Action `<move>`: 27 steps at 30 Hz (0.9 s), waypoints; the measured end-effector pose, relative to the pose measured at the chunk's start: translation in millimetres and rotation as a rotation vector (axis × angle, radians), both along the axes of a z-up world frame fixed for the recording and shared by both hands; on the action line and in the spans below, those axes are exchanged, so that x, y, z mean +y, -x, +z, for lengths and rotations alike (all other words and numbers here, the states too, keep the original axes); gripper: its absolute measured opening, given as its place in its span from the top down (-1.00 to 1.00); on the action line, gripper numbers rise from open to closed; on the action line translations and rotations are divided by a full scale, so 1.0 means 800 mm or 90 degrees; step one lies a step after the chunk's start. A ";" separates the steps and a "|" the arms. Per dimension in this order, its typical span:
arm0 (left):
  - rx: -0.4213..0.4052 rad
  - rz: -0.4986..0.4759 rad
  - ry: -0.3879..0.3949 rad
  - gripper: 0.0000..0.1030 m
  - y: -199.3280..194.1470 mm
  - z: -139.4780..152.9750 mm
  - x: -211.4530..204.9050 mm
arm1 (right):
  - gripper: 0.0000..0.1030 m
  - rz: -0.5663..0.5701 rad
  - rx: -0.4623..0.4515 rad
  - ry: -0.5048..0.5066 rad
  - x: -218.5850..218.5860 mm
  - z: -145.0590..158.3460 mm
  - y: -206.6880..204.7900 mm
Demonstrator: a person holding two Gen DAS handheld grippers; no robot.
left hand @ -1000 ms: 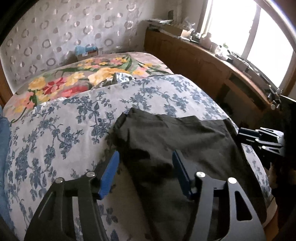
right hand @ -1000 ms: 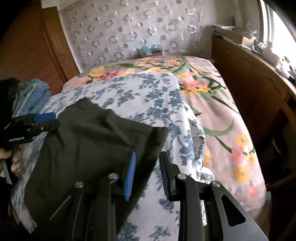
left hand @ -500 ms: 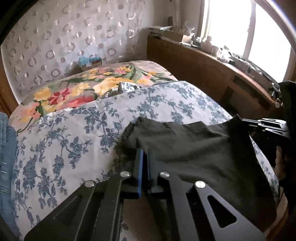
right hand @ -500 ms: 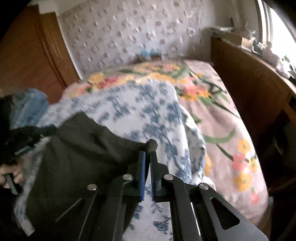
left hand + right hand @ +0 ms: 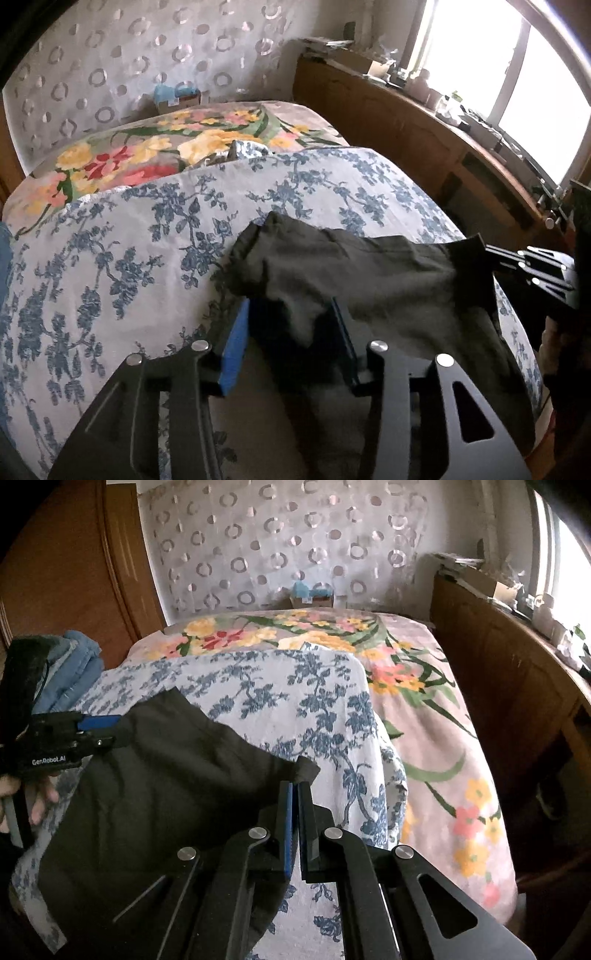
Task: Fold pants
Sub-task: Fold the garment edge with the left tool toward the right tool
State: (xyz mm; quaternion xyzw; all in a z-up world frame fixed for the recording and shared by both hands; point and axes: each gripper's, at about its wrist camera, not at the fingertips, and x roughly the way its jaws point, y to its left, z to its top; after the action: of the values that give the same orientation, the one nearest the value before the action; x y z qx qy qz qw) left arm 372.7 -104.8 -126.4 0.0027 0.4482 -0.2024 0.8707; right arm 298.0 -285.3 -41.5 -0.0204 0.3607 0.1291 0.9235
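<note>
Dark grey-green pants lie folded on the blue-flowered cover of the bed. In the left wrist view my left gripper is open, its blue pads either side of a bunched edge of the pants. In the right wrist view my right gripper is shut on the far right corner of the pants and holds it slightly lifted. The left gripper also shows at the pants' left edge there. The right gripper shows at the right edge of the left wrist view.
A flowered blanket covers the far and right side of the bed. Folded blue cloth lies at the left by the wooden headboard. A wooden cabinet with clutter runs along the right wall under the window.
My left gripper, shut half a second ago, has opened beside the pants' edge. My right gripper stays shut on the pants corner and has lifted it a little.
</note>
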 end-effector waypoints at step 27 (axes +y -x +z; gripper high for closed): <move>-0.023 0.026 0.018 0.73 0.008 0.000 0.036 | 0.97 0.065 -0.067 -0.011 0.028 0.030 0.000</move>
State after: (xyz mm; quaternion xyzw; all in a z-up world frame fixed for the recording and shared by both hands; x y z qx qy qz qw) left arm 366.6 -76.1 -126.4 -0.0153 0.4296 -0.1913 0.8824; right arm 297.9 -262.9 -17.7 -0.0378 0.3090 0.1781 0.9335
